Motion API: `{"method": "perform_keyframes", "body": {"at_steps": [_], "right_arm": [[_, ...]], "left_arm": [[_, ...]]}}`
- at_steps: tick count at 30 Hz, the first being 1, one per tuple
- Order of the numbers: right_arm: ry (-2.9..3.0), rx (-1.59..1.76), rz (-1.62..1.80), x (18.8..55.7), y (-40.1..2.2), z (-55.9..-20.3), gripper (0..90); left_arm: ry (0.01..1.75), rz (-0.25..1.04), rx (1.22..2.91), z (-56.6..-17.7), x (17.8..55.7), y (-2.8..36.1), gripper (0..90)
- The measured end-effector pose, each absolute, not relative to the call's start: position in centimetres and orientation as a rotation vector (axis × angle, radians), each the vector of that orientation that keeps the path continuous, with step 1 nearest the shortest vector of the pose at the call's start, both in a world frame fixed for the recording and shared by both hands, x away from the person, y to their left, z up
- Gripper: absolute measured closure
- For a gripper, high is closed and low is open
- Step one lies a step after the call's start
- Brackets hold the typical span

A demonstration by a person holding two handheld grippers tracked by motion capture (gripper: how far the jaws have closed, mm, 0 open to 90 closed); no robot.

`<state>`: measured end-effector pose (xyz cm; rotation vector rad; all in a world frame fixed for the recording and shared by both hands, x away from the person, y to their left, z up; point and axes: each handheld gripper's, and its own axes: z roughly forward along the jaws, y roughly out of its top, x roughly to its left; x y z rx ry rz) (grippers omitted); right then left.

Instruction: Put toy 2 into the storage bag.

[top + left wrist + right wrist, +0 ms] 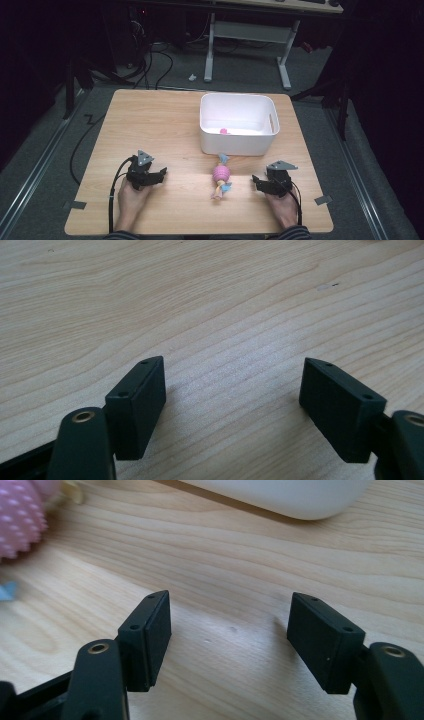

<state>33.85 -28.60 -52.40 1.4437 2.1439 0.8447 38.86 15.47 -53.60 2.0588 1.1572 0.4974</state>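
**Both grippers rest apart beside a pink spiky-ball toy**

On the wooden surface (150, 120), the left gripper (161, 173) sits near the front edge, jaws spread with bare wood between them. The right gripper (256, 180) sits opposite, jaws likewise parted and holding nothing. Between the two, touched by neither, lies a pink spiky-ball toy (221, 174) with blue and yellow ends, just in front of a white plastic bin (237, 140). A small pink object (223, 131) lies inside the bin.

Light wooden table (150, 120) with white bin (238, 123) and pink spiky toy (221, 175).
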Motion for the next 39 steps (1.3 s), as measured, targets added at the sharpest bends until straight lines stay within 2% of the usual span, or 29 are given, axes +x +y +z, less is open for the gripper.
{"method": "perform_keyframes", "body": {"at_steps": [20,39], "right_arm": [[2.288,1.291,0.985,32.1,-25.0,-50.0,35.3],[2.381,1.179,1.008,32.8,-21.1,-47.9,31.9]], "left_arm": [[1.163,0.501,2.055,-53.6,38.9,15.4,26.6],[1.164,0.502,2.054,-53.6,38.9,15.4,26.5]]}}
